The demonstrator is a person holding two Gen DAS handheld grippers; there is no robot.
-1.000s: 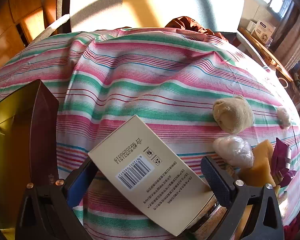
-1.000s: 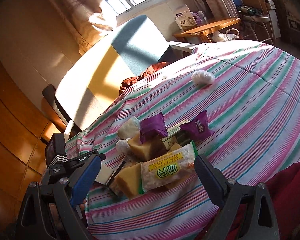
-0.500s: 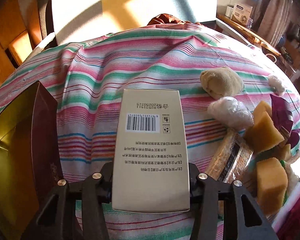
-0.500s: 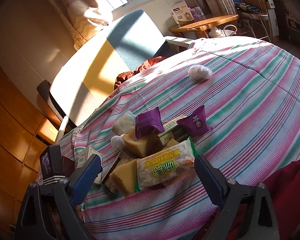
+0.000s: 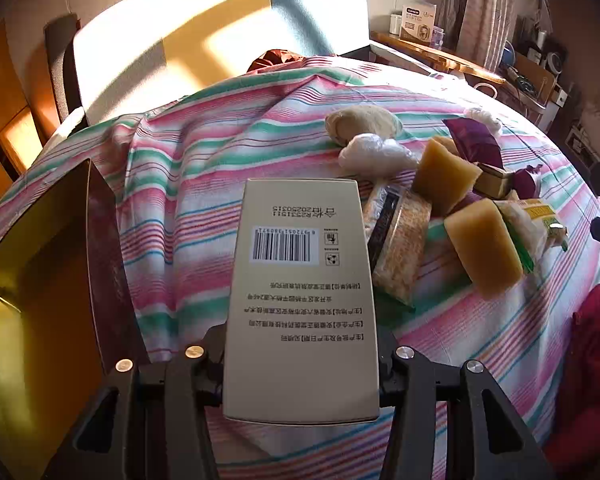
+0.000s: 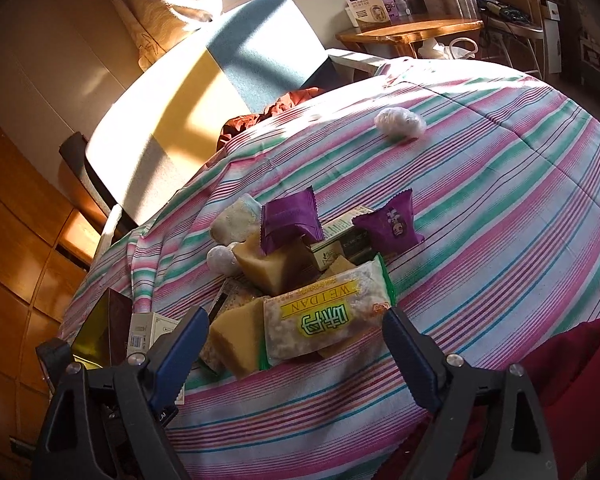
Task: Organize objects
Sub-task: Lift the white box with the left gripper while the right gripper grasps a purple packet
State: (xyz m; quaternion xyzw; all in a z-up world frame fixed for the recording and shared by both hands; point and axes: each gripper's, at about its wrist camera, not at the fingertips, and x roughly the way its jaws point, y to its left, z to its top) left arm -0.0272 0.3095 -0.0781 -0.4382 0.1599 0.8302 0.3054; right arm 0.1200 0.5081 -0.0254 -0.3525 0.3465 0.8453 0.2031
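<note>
Already, in the left wrist view, the left gripper (image 5: 300, 364) pinches the beige box (image 5: 300, 280) by its near end only, above the striped cloth (image 5: 188, 184); such a grip could let it swing and clip the open gold-lined box (image 5: 40, 280). From the right wrist, the right gripper (image 6: 296, 344), fingers spread and just been narrowing, brackets the WEIDAN packet (image 6: 328, 320); closing could snag the yellow blocks (image 6: 236, 340) beside it.

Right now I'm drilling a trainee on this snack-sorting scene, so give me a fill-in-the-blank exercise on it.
1. The left gripper is shut on a beige ____ with a barcode.
2. The right gripper hangs ____ above the WEIDAN snack pack.
3. The two small snack packets in the pile are ____ in colour.
4. The bedspread is ____, not plain.

Missing words: box; open; purple; striped
</note>
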